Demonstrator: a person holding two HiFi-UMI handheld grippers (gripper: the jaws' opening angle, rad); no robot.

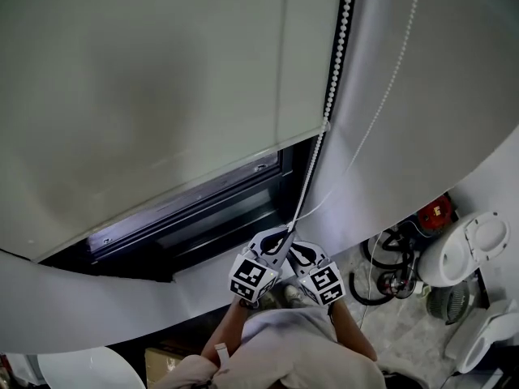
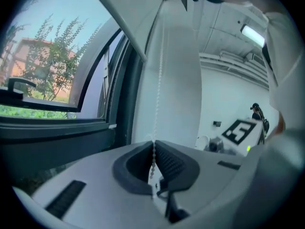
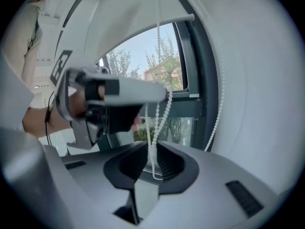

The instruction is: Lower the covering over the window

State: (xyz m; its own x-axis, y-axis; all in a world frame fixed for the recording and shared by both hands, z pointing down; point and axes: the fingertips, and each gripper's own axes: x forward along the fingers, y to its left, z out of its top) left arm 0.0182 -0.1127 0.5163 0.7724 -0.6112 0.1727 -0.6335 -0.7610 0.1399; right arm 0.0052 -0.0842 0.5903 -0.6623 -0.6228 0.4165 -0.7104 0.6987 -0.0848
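Covering most of the window [image 1: 219, 221]: one pale roller blind [image 1: 146, 96]. Its bottom edge slants across the head view. A strip of dark frame and glass lies bare beneath it.

Item: bead chain [image 1: 339, 39]. It runs down the right side of the roller blind, from the far top of the head view to both tongs near the person. A thinner white strand [image 1: 389, 87] hangs further right against the wall [image 1: 438, 120].

Item: left tongs [image 1: 272, 244], with a marker cube [image 1: 253, 278] at the near end. Clenched on the bead chain: in the left gripper view the chain drops straight into the left tongs [image 2: 154, 149], and the ribbed pads meet on it.

Item: right tongs [image 1: 298, 254], just right of the left tongs. Released: in the right gripper view the jaws of the right tongs [image 3: 153, 159] stand a little apart. A slack loop of bead chain [image 3: 158, 46] hangs between them, with neither pad pressing it. The left tongs [image 3: 119, 92] show just above, their tip on the chain.

Sundries: trees [image 2: 47, 66] outside the glass. On the floor [image 1: 405, 331] at right are white appliances [image 1: 470, 250], a red object [image 1: 435, 211] and black cable [image 1: 381, 258]. The person's pale sleeve [image 1: 284, 347] is at the near edge.
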